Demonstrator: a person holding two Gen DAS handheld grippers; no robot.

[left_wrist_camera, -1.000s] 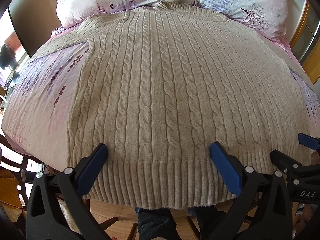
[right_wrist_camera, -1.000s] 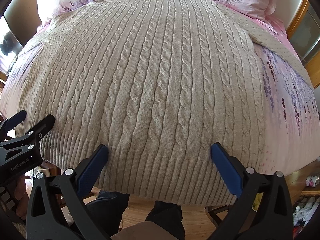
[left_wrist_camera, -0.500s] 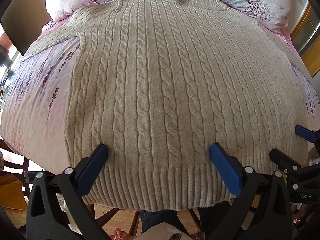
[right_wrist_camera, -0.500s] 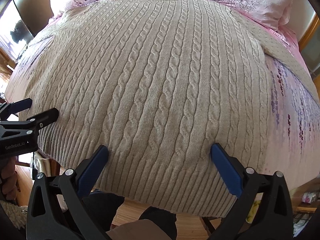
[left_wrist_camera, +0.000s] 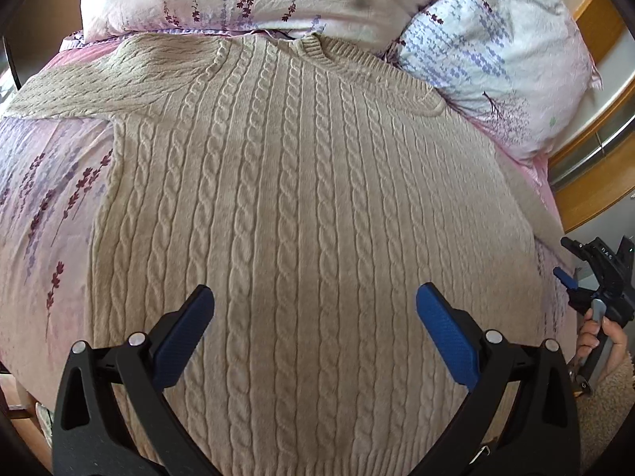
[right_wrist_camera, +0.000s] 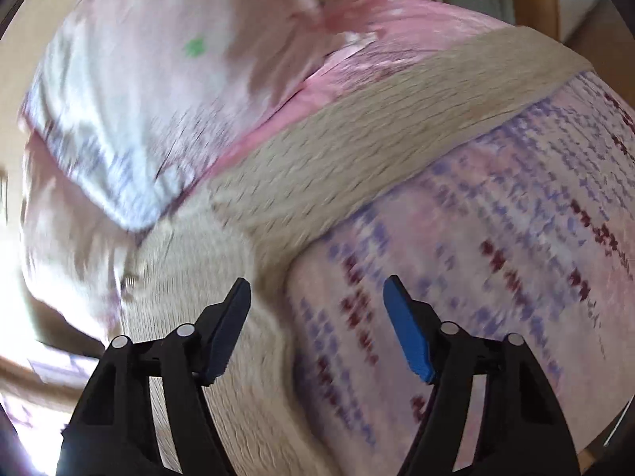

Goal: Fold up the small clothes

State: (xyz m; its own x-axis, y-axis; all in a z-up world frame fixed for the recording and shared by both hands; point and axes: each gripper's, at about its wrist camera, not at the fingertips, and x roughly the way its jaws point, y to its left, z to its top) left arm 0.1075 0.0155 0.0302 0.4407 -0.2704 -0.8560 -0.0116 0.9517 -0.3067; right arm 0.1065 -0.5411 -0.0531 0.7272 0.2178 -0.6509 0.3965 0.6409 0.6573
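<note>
Left wrist view: a beige cable-knit sweater (left_wrist_camera: 301,206) lies flat, front up, on a floral bedsheet (left_wrist_camera: 43,206). Left gripper (left_wrist_camera: 315,309) hovers over its lower body, jaws wide and empty. Right gripper (right_wrist_camera: 317,297), also parted and empty (blurred view), points at the right sleeve (right_wrist_camera: 397,135); likely best pinched near the cuff and folded across

A bed (left_wrist_camera: 43,214) covered in a pink sheet printed with lavender sprigs carries a beige cable-knit sweater (left_wrist_camera: 301,214), spread flat, its neck toward the head edge — sleeves reaching out toward either side edge. Two floral pillows (left_wrist_camera: 496,59) lie along the head edge, touching the sweater's shoulders
</note>
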